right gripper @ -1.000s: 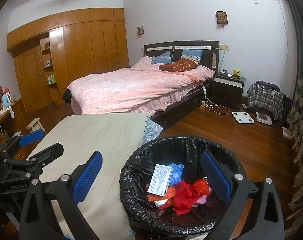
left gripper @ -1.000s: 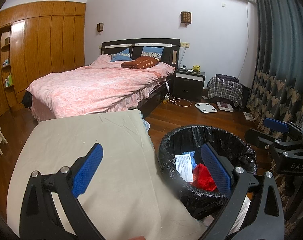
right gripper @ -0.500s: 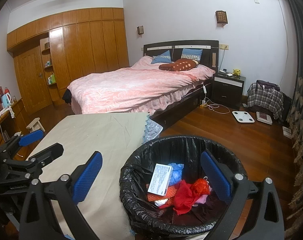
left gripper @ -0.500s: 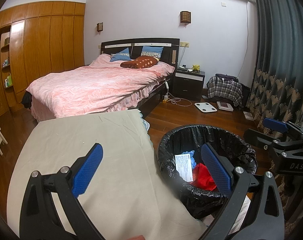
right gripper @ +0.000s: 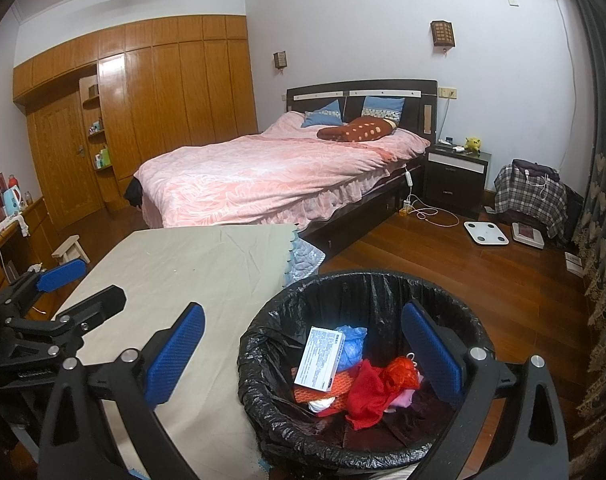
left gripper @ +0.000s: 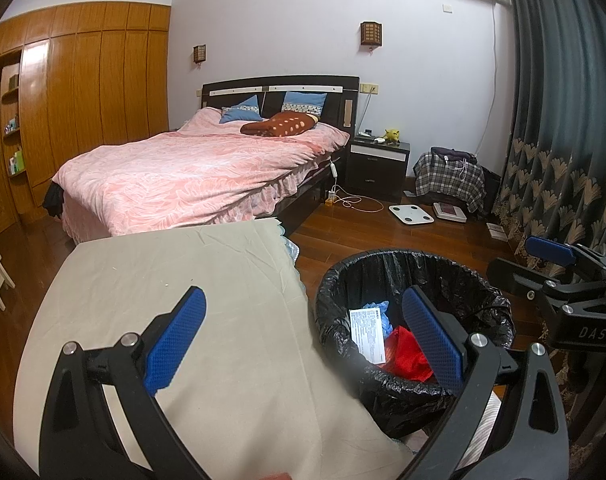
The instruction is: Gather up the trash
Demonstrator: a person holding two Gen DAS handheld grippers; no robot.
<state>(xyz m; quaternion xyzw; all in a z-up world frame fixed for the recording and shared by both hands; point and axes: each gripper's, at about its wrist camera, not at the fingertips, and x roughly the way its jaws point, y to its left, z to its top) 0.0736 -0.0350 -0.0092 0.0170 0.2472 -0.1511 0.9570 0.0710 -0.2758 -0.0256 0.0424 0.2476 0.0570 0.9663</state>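
A bin with a black liner [right gripper: 263, 344] stands on the floor beside a table covered in beige cloth [right gripper: 207, 264]; it also shows in the left wrist view [left gripper: 331, 292]. Inside lie a white printed box [right gripper: 319, 358], blue plastic [right gripper: 353, 340] and red wrappers [right gripper: 377, 388]. My right gripper [right gripper: 303, 352] is open and empty above the bin's near side. My left gripper [left gripper: 303, 336] is open and empty over the table's right edge [left gripper: 239, 280]. Each gripper shows in the other's view: the right one [left gripper: 559, 276], the left one [right gripper: 59, 292].
A bed with a pink cover [right gripper: 271, 176] stands beyond the table. A dark nightstand [right gripper: 457, 176], a white scale [right gripper: 485, 233] and a plaid-covered item [right gripper: 531, 196] are on the wooden floor at the right. Curtains [left gripper: 563, 140] hang far right. A small stool [right gripper: 71, 250] stands left.
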